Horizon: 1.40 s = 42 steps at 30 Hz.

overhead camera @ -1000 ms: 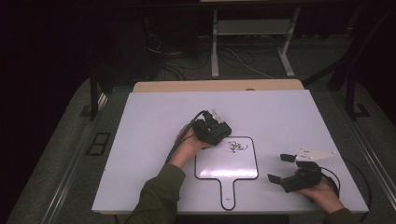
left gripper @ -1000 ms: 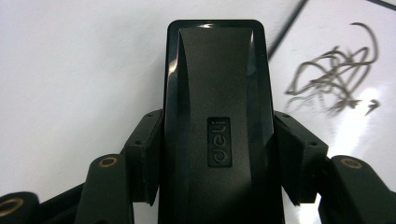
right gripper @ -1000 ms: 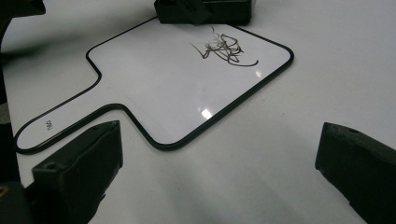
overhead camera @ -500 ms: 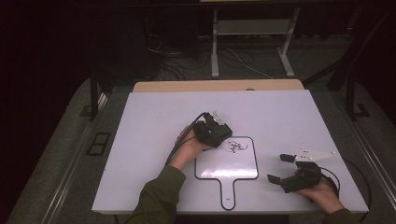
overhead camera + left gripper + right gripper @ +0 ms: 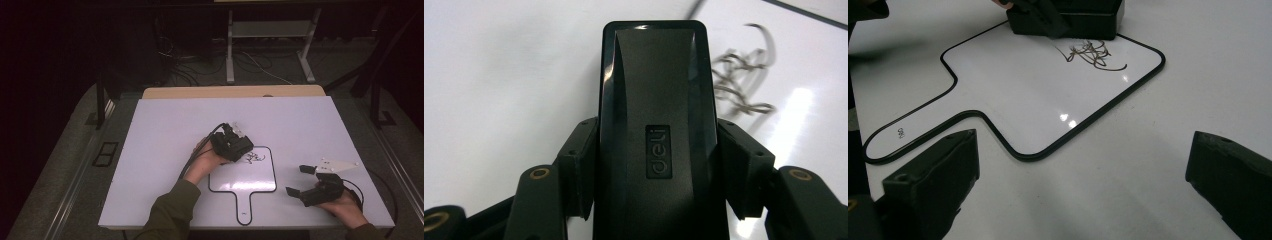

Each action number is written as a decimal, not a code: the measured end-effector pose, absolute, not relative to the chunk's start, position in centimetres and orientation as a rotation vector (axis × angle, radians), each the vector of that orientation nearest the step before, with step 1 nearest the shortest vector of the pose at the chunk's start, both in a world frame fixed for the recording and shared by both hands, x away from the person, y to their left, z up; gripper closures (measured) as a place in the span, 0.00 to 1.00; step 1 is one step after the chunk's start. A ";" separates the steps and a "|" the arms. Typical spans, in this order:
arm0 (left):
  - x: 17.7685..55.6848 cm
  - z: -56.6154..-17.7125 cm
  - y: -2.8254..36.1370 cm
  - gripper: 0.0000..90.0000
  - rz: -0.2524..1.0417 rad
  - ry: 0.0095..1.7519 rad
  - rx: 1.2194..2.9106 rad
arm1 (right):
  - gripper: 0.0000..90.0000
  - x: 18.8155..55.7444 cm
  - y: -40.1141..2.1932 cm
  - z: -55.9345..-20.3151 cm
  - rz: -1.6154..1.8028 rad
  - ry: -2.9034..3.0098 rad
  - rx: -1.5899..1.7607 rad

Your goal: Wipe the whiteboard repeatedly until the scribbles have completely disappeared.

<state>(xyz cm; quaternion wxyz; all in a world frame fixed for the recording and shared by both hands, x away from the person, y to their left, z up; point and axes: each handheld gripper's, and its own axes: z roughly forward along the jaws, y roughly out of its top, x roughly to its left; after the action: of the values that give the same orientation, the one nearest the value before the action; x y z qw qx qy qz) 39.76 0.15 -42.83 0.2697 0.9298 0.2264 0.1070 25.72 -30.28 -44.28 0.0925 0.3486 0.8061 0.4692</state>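
A small paddle-shaped whiteboard (image 5: 242, 177) with a black rim lies on the white table, handle toward the person. A dark scribble (image 5: 255, 158) marks its far right corner. My left gripper (image 5: 239, 148) is shut on a black "deli" board eraser (image 5: 656, 100), which rests at the board's far edge just left of the scribble (image 5: 739, 85). My right gripper (image 5: 300, 180) lies to the right of the board, jaws wide open with nothing between them. In the right gripper view the whiteboard (image 5: 1038, 95) and scribble (image 5: 1093, 54) lie ahead of the right gripper (image 5: 1080, 175), with the eraser (image 5: 1093, 22) beyond.
The white table top (image 5: 165, 130) ends in a wooden strip (image 5: 230, 92) at the far side. Beyond it are metal stand legs (image 5: 230, 55) and loose cables on a dark floor. A cable (image 5: 197, 150) trails from the left gripper across the table.
The left gripper with the eraser has shifted slightly toward the near right, closer to the scribble. The right gripper has stayed put.
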 end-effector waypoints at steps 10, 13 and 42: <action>38.1 -42.9 -2.3 0.44 0.212 0.463 2.527 | 0.00 25.7 -30.2 -44.3 1.393 2.396 1.030; 37.8 -42.8 -3.0 0.44 0.211 0.434 2.534 | 0.00 25.7 -30.2 -44.3 1.390 2.397 1.029; 40.4 -42.9 -4.1 0.44 0.247 0.510 2.523 | 0.00 25.7 -30.3 -44.3 1.394 2.394 1.032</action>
<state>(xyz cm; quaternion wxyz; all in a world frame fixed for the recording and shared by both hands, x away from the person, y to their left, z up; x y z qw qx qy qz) 40.39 -4.09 -42.89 0.2745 0.9382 0.1895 0.0919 25.72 -30.33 -44.31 0.0924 0.3476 0.8064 0.4694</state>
